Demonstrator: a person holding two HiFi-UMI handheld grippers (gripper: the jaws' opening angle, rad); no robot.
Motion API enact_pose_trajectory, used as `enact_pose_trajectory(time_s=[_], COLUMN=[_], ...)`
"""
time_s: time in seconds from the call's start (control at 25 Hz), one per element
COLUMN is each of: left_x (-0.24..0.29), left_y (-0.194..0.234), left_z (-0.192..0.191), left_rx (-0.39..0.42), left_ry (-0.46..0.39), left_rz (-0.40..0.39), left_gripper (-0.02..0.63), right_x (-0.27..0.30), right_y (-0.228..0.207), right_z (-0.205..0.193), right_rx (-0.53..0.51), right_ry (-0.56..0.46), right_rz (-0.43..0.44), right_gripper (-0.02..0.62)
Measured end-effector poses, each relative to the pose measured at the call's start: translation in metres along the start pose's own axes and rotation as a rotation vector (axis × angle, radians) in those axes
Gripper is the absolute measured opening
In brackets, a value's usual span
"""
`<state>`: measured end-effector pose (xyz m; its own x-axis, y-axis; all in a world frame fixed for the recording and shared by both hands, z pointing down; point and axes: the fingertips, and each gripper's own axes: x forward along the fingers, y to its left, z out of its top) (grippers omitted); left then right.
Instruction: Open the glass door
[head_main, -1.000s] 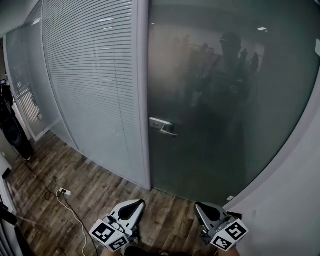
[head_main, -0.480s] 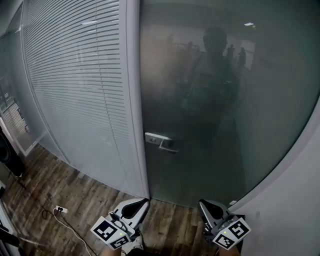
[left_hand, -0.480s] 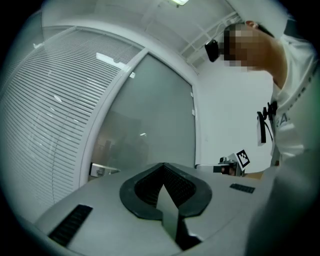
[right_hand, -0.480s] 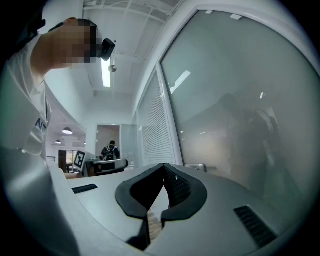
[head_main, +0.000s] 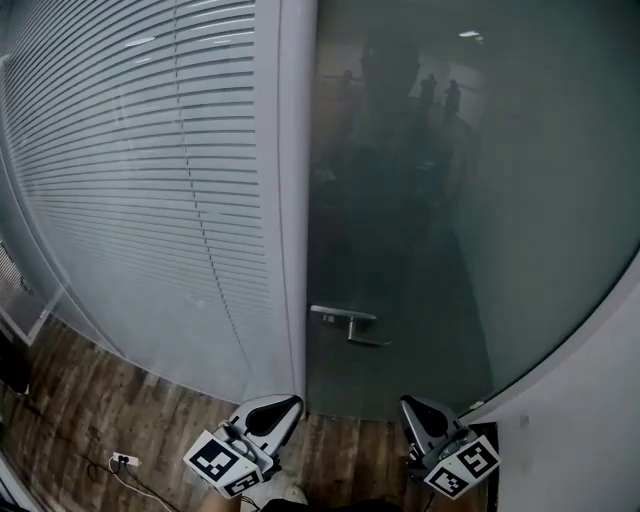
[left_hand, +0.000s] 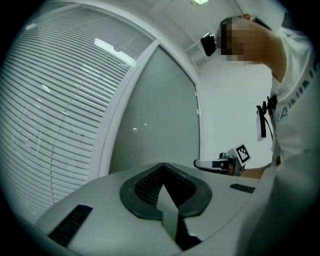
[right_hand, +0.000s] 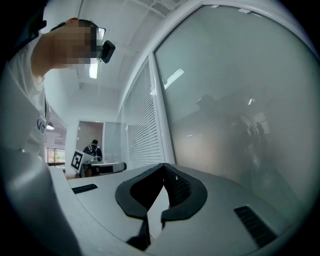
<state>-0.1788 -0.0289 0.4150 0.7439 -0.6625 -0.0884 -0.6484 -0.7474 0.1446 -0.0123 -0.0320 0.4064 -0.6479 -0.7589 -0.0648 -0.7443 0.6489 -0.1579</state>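
Note:
The frosted glass door (head_main: 460, 220) fills the right half of the head view, dark and reflective. Its metal lever handle (head_main: 348, 321) sits near the door's left edge, beside the white frame post (head_main: 295, 200). My left gripper (head_main: 285, 403) and right gripper (head_main: 408, 405) are low in the view, below the handle and apart from it. Both point level toward the door and are shut with nothing between their jaws. In the left gripper view the shut left gripper (left_hand: 162, 167) faces the door (left_hand: 155, 115). In the right gripper view the shut right gripper (right_hand: 164, 169) faces the glass (right_hand: 235, 110).
A glass partition with white blinds (head_main: 140, 180) runs off to the left of the post. A white wall (head_main: 590, 400) stands close on the right. Wood flooring (head_main: 90, 400) lies below, with a power strip and cable (head_main: 122, 461) at the lower left.
The door and partition have come much closer and the handle now sits lower in the head view. Both grippers stay shut at the bottom of the view.

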Motion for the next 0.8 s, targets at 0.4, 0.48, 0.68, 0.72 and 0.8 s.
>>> enact_pose_trajectory(time_s=[0.4,0.48,0.68,0.72,0.8], left_x=[0.010,0.018,0.046,0.052,0.067], left_y=[0.045,0.044,0.036,0.034,0.032], left_z=[0.020,0.018,0.021,0.022,0.023], left_rx=[-0.042,-0.034,-0.009,-0.012,-0.010], left_ry=[0.002,0.011,0.035,0.036,0.040], left_rz=[-0.032,-0.024,0.002,0.009,0.024], left_gripper=[0.000,0.000,0.000,0.000,0.000], right_x=[0.043,0.046,0.045,0.045,0.046], right_y=[-0.001,-0.008,-0.036,-0.041,-0.055], right_z=[0.022,0.022,0.026,0.027,0.029], right_rx=[-0.041,-0.049,-0.055,-0.054,-0.042], right_ry=[0.060,0.070,0.091,0.097,0.109], right_rz=[-0.060,-0.053,-0.035,-0.026,-0.008], right_gripper=[0.000,0.000,0.000,0.000,0.000])
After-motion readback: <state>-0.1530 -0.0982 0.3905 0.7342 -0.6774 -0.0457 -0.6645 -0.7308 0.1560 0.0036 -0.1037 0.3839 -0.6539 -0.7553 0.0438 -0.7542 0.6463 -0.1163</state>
